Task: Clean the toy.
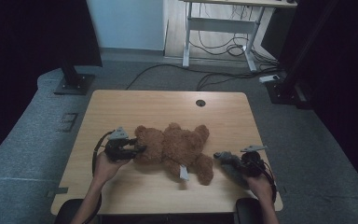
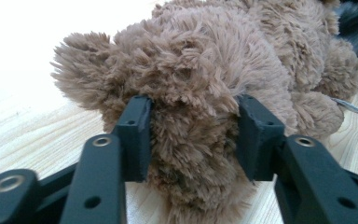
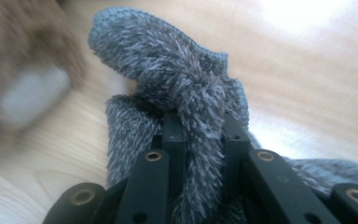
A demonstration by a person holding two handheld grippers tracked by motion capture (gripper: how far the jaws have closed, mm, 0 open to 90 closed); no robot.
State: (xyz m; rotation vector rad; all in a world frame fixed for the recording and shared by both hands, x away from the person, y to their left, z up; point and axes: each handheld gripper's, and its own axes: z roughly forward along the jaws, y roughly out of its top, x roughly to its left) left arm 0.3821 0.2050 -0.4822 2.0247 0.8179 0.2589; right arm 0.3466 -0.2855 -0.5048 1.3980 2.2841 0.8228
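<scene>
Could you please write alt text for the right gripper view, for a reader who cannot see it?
The right gripper pinches a fuzzy grey knitted garment between its black jaws above a light wooden table. A blurred brown teddy bear lies at the left edge.

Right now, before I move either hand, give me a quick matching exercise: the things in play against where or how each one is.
Column one:
1. teddy bear
2. grey fuzzy sock
3. left gripper
4. right gripper

Column two:
a. pinched in jaws near the table's right edge
b. lying across the middle of the table
c. jaws pressed into brown fur
d. jaws nearly together on grey knit

Pairs: 1-b, 2-a, 3-c, 4-d
</scene>
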